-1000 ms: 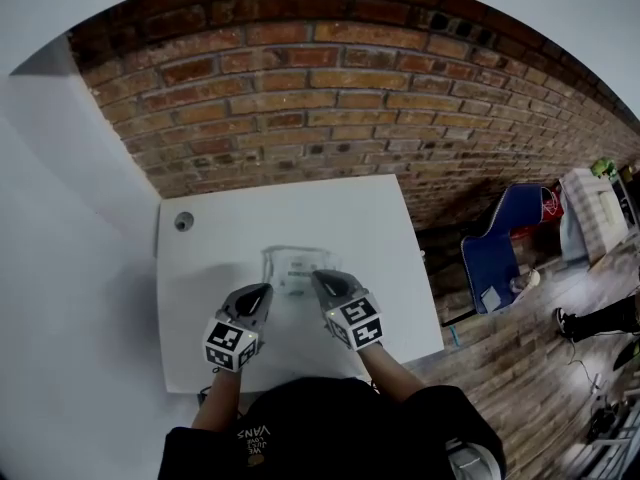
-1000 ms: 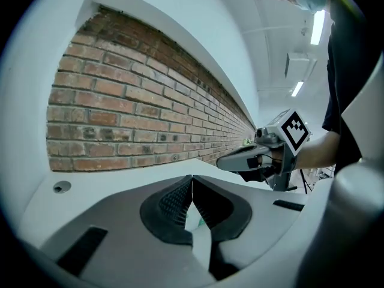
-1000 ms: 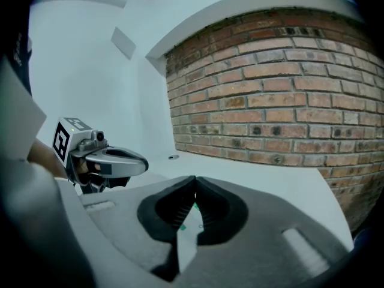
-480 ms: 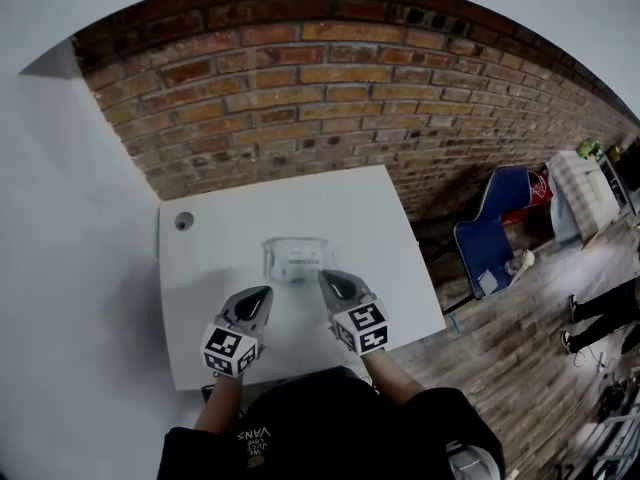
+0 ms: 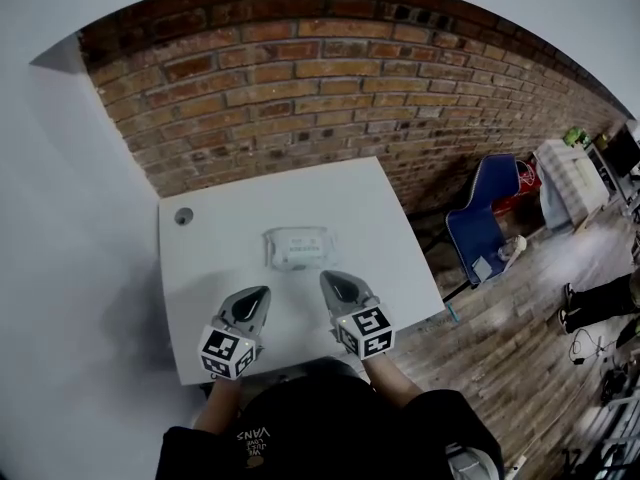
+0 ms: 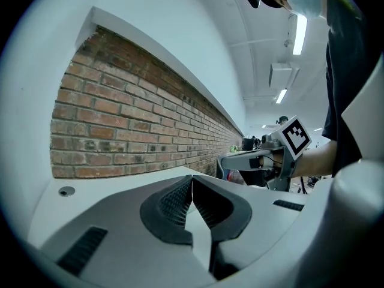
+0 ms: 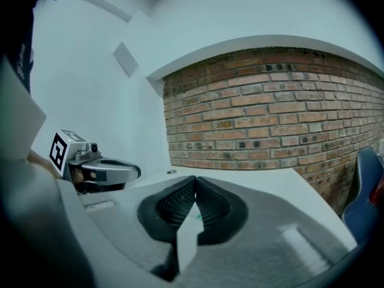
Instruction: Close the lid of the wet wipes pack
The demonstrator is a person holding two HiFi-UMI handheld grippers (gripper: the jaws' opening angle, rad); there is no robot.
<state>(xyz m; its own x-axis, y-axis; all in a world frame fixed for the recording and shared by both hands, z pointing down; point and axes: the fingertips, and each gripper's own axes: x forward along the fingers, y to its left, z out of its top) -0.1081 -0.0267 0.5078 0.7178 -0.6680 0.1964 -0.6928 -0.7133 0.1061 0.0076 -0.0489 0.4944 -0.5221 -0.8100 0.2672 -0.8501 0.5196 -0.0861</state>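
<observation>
Head view | left gripper (image 5: 260, 292) is pointing over the white table (image 5: 190, 268), jaws pressing together on nothing | wet wipes pack (image 5: 297, 247) is lying flat mid-table, just beyond both grippers, untouched | right gripper (image 5: 326, 277) is pointing likewise, jaws meeting, empty

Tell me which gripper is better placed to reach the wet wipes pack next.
Probably right: the right gripper sits slightly nearer the wet wipes pack than the left gripper; both are shut and empty.

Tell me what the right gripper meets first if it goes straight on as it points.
Most likely the wet wipes pack, just ahead of the right gripper, though its height is unclear.
</observation>
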